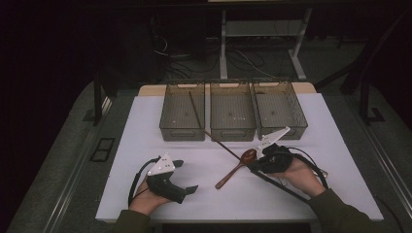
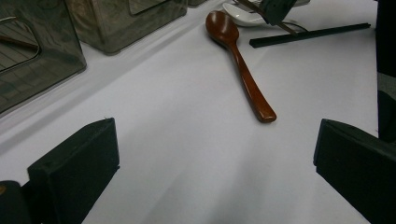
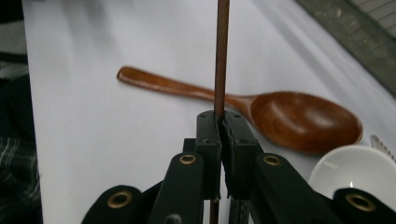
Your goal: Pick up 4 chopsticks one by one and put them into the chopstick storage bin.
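Chopstick (image 3: 221,51) sits pinched in our right gripper (image 3: 220,122), its long axis pointing toward the trays (image 1: 232,116); our left gripper (image 2: 212,154) gapes empty.

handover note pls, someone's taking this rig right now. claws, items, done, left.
Right claw: shut on a brown chopstick, held above the table.
Left claw: open, holding nothing, low over the white mat.
Wooden spoon lies on the mat beside the right claw; a black chopstick and a white spoon lie close by.
Done: one thin stick already lies in the left bin; the middle bin and right bin look empty.
Left, likely: bin the held chopstick, then the rest.
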Demonstrator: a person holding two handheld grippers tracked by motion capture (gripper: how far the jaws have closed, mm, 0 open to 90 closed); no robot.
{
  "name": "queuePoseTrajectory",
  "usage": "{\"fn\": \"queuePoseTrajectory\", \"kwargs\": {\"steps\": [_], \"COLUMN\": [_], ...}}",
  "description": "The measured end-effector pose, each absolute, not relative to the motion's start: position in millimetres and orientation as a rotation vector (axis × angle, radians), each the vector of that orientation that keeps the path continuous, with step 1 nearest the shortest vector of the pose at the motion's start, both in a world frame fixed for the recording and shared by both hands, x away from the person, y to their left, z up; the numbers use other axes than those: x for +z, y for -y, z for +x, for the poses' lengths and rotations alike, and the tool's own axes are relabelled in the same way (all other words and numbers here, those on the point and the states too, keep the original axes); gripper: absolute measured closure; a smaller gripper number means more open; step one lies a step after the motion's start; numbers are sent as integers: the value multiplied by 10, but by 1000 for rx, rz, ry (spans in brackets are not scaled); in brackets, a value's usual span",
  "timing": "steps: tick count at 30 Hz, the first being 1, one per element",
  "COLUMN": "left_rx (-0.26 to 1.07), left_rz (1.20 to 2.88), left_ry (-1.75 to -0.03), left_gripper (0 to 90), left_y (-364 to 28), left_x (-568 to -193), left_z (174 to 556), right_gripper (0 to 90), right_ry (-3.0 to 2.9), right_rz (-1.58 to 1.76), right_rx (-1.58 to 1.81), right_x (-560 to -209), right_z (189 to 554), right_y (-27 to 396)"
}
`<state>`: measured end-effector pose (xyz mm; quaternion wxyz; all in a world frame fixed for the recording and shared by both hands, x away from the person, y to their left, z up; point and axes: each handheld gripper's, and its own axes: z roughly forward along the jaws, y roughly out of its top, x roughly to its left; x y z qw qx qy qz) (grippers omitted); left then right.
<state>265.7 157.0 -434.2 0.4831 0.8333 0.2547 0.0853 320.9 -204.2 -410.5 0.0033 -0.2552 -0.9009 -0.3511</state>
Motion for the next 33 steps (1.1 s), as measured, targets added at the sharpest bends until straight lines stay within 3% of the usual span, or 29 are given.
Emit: {"fn": "queuePoseTrajectory", "kwargs": {"steps": [33], "left_rx": [206], "left_rz": [2028], "left_ry": [-626], "left_gripper": [0], "left_y": [-1575], "left_x": [-4350], "left_z": [2665], "right_gripper": [852], "right_ry": [2649], "right_rz": [-991], "right_rx": [-1484], "right_x": [-3938], "right_z": [3508], "right_y": [1918]}}
